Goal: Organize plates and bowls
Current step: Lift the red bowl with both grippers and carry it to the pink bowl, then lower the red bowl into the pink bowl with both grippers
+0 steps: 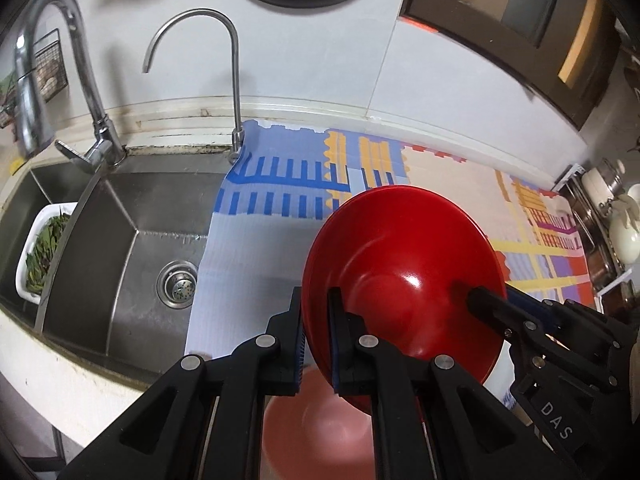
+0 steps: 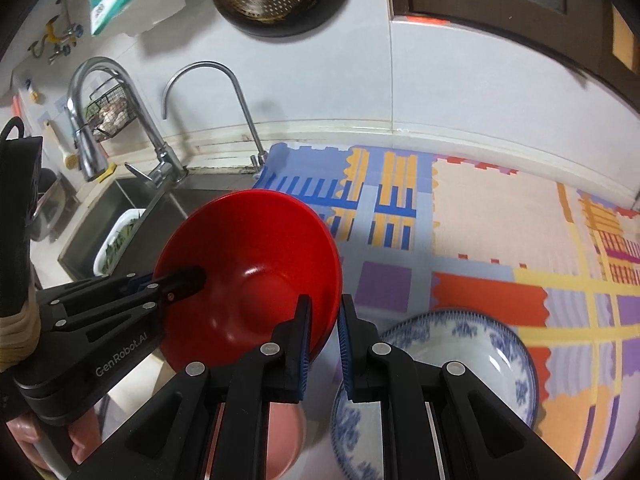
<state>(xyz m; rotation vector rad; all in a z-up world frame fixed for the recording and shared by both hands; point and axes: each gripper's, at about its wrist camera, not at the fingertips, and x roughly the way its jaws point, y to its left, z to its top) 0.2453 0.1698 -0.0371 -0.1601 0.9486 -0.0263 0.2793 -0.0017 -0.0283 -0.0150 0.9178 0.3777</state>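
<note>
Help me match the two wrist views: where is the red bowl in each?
Left wrist view: red bowl right of centre, low, its near-left rim clamped in this gripper's jaws.
Right wrist view: red bowl left of centre, its right rim between this gripper's jaws.
Shared landmark: the thin curved tap at the sink's back corner, above the bowl.

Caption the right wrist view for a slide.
Both grippers, left and right, clamp a red bowl above the patterned mat.

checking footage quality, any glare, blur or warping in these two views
Left wrist: fisheye bends the tap, a bright glare spot sits on the red bowl, pink bowl below is blurred. Right wrist: dark vignette corners, softer glare inside the red bowl.
</note>
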